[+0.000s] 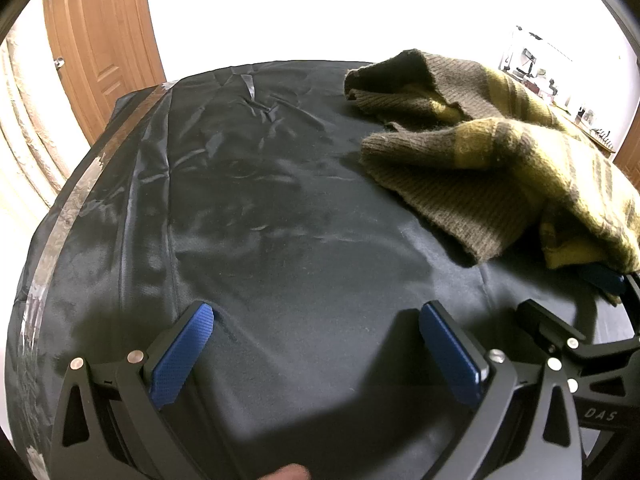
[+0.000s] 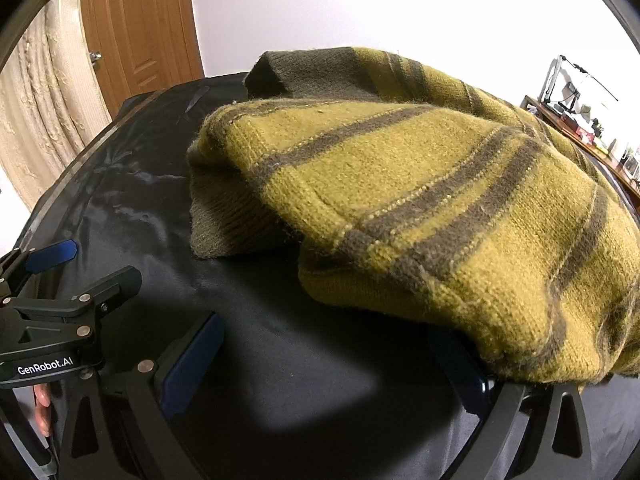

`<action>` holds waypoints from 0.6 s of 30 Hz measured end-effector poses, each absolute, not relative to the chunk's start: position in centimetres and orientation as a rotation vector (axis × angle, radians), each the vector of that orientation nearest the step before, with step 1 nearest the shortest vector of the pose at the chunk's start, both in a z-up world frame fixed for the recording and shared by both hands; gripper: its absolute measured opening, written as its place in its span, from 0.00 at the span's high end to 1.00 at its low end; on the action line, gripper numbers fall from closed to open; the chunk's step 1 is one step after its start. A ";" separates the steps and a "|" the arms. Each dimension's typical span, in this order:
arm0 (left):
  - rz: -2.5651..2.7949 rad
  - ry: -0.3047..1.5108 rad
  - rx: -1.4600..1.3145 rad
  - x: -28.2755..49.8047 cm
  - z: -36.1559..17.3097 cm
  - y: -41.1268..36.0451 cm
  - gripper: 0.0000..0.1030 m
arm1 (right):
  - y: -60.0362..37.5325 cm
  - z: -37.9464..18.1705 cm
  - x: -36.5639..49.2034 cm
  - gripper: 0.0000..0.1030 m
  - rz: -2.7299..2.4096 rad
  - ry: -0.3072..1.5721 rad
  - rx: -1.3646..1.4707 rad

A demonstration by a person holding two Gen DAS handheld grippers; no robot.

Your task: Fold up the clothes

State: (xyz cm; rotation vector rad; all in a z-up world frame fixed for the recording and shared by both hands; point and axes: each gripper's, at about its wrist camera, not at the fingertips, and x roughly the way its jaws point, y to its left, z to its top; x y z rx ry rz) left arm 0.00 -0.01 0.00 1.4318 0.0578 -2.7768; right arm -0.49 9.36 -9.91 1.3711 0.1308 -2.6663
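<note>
Two black handheld grippers with blue textured pads hover over a table draped in dark, glossy, wrinkled cloth (image 1: 256,184), and both are mine. My left gripper (image 1: 316,320) tilts down toward bare cloth near the table's front edge, its jaws spread wide apart with nothing between them; one blue pad (image 1: 182,354) stands to the left and the other to the right, both clear of any fabric. My right gripper (image 2: 332,360) points down just beside it, jaws likewise wide apart and gripping nothing. A crumpled knitted sweater in mustard yellow with dark olive-brown stripes and ribbed olive cuffs (image 2: 420,184) lies heaped on the right half of the table. Its near hem droops over my right gripper's right-hand finger, hiding most of that pad, though I cannot tell whether the knit actually rests on it; the left-hand pad (image 2: 192,364) stands free over open cloth. From the left wrist view the sweater (image 1: 500,152) sits well to the right, one ribbed sleeve end reaching toward the table's middle. Beyond the table stand a brown panelled wooden door (image 1: 100,40), a pale textured curtain (image 2: 44,120) and a white wall (image 2: 360,4).
</note>
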 end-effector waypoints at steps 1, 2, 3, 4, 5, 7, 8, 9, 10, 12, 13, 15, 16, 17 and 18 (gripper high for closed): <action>-2.776 0.057 1.431 0.0 0.0 0.0 0.00 | 9.4 -9.9 -0.5 0.00 -2.667 0.133 1.372; -2.775 0.056 1.430 0.0 0.0 0.0 0.00 | 9.3 -9.9 -0.5 0.00 -2.668 0.133 1.370; -2.774 0.056 1.429 0.0 0.0 0.0 0.00 | 9.3 -9.9 -0.5 0.00 -2.668 0.132 1.368; -2.774 0.055 1.429 0.0 0.0 0.0 0.00 | 9.3 -9.9 -0.5 0.00 -2.667 0.132 1.369; -2.773 0.054 1.428 0.0 0.0 0.0 0.00 | 9.3 -9.9 -0.5 0.00 -2.668 0.131 1.369; -2.771 0.052 1.426 0.0 0.0 0.0 0.00 | 9.4 -9.9 -0.5 0.00 -2.667 0.129 1.369; -2.770 0.053 1.426 0.1 0.0 0.0 0.00 | 9.4 -9.9 -0.5 0.00 -2.667 0.129 1.369; -2.768 0.053 1.425 0.2 0.1 0.0 0.00 | 9.4 -9.9 -0.5 0.00 -2.667 0.129 1.369; -2.766 0.054 1.425 0.1 0.1 0.0 0.00 | 9.4 -9.9 -0.5 0.00 -2.667 0.129 1.369; -2.761 0.057 1.426 0.2 0.1 0.1 0.00 | 9.4 -9.9 -0.5 0.00 -2.667 0.127 1.368; -2.755 0.060 1.431 0.3 0.2 0.1 0.00 | 9.4 -9.9 -0.5 0.00 -2.668 0.125 1.369; -2.744 0.067 1.450 0.3 0.1 -0.1 0.00 | 9.4 -9.8 -0.4 0.00 -2.670 0.122 1.369; -2.730 0.070 1.472 0.3 0.2 -0.2 0.00 | 9.4 -9.8 -0.4 0.00 -2.670 0.122 1.370; -2.714 0.075 1.499 0.3 0.2 -0.3 0.00 | 9.4 -9.8 -0.4 0.00 -2.665 0.126 1.371; -2.703 0.077 1.511 0.3 0.3 -0.3 0.00 | 9.3 -9.8 -0.5 0.00 -2.654 0.137 1.374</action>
